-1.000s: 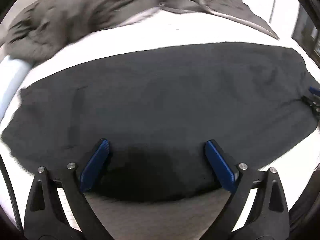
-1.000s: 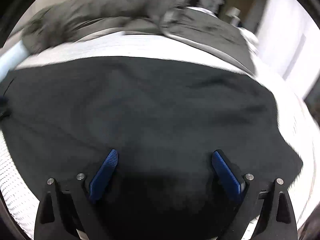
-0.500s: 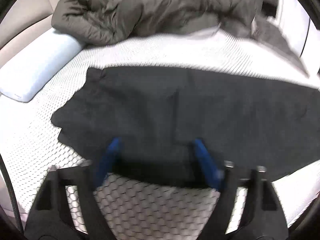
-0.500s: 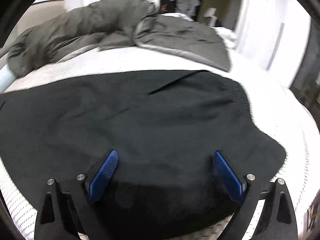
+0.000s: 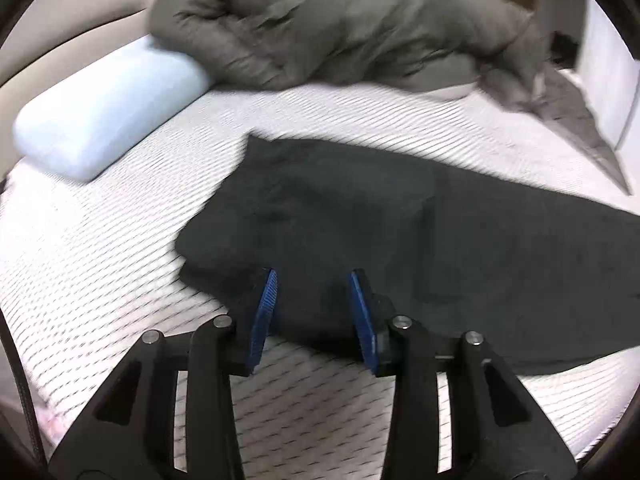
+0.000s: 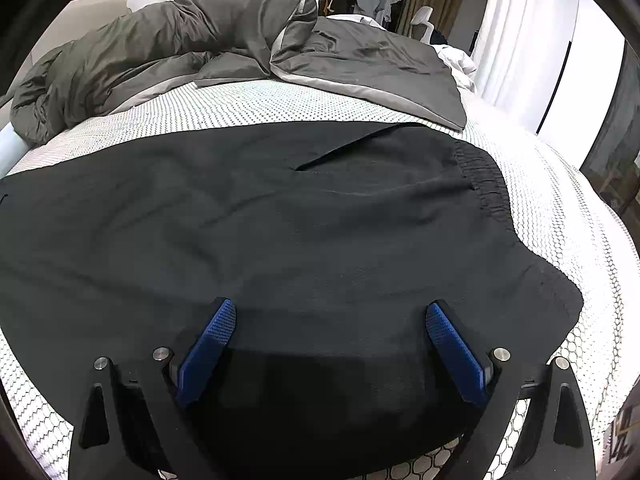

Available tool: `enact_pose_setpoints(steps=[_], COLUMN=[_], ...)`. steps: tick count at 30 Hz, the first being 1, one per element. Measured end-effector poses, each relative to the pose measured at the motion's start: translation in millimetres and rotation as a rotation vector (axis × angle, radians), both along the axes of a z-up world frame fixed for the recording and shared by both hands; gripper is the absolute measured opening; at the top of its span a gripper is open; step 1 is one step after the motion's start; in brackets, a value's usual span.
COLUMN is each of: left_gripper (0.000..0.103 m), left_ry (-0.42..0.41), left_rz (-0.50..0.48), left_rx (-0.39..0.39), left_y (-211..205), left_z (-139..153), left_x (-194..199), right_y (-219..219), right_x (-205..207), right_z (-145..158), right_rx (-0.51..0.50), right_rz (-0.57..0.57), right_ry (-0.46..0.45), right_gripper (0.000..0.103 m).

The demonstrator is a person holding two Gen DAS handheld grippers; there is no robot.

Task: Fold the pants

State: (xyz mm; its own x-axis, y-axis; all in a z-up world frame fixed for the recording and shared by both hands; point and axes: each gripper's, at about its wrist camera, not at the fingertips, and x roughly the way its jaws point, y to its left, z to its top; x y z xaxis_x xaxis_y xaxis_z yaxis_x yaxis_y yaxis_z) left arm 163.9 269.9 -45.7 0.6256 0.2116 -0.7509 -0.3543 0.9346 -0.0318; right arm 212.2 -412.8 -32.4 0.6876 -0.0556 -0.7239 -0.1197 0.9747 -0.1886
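Note:
Black pants [image 5: 400, 240] lie flat across the white patterned mattress [image 5: 100, 264], legs laid together, hem end to the left in the left wrist view. My left gripper [image 5: 314, 300] hovers over the near hem edge, jaws partly closed with a narrow gap, holding nothing. In the right wrist view the pants [image 6: 280, 232] fill the middle, with the elastic waistband [image 6: 486, 188] at the right. My right gripper [image 6: 328, 344] is wide open above the near edge by the waist end, empty.
A crumpled grey duvet [image 5: 340, 20] lies along the far side of the bed, also in the right wrist view [image 6: 200, 40]. A pale blue pillow [image 5: 104, 108] lies at the far left. White curtains [image 6: 520, 32] and a chair stand beyond the bed.
My left gripper has moved left along the pants to the hem end and its jaws have narrowed. My right gripper has pulled back slightly and stays wide open.

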Motion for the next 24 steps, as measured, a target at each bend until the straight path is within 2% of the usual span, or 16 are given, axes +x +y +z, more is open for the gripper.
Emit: enact_pose_setpoints(steps=[2, 5, 7, 9, 10, 12, 14, 15, 17, 18, 20, 22, 24], left_gripper=[0.035, 0.035, 0.035, 0.035, 0.031, 0.019, 0.018, 0.018, 0.018, 0.02, 0.026, 0.028, 0.028], left_ry=[0.022, 0.109, 0.139, 0.134, 0.132, 0.115, 0.102, 0.093, 0.068, 0.038, 0.025, 0.084, 0.152], left_rz=[-0.009, -0.041, -0.016, 0.051, 0.085, 0.124, 0.141, 0.14, 0.105, 0.063, -0.005, -0.054, -0.045], left_rx=[0.013, 0.043, 0.067, 0.08, 0.085, 0.03, 0.003, 0.014, 0.001, -0.033, -0.05, 0.008, 0.054], left_y=[-5, -9, -1, 16, 24, 41, 44, 40, 30, 25, 14, 1, 2], left_z=[-3, -21, -31, -32, -32, -33, -32, -29, -20, -15, -12, -19, -30], left_x=[18, 51, 61, 59, 57, 51, 48, 47, 49, 51, 62, 80, 97], right_y=[1, 2, 1, 1, 1, 1, 3, 3, 3, 3, 3, 4, 4], right_x=[1, 1, 2, 3, 3, 4, 5, 6, 6, 6, 6, 6, 6], right_z=[-1, -1, -2, -2, -3, -3, -4, -4, -4, -4, -4, -5, -5], right_rx=[-0.004, -0.003, 0.006, 0.011, 0.012, 0.011, 0.006, 0.005, 0.012, 0.015, 0.012, 0.009, 0.011], right_rz=[0.001, 0.004, 0.008, 0.01, 0.009, 0.009, 0.009, 0.008, 0.008, 0.007, 0.007, 0.008, 0.007], right_ry=[0.0, -0.002, 0.0, 0.001, 0.002, 0.004, 0.005, 0.005, 0.005, 0.005, 0.005, 0.005, 0.006], right_gripper=[0.098, 0.098, 0.098, 0.098, 0.098, 0.098, 0.099, 0.099, 0.099, 0.099, 0.099, 0.099, 0.099])
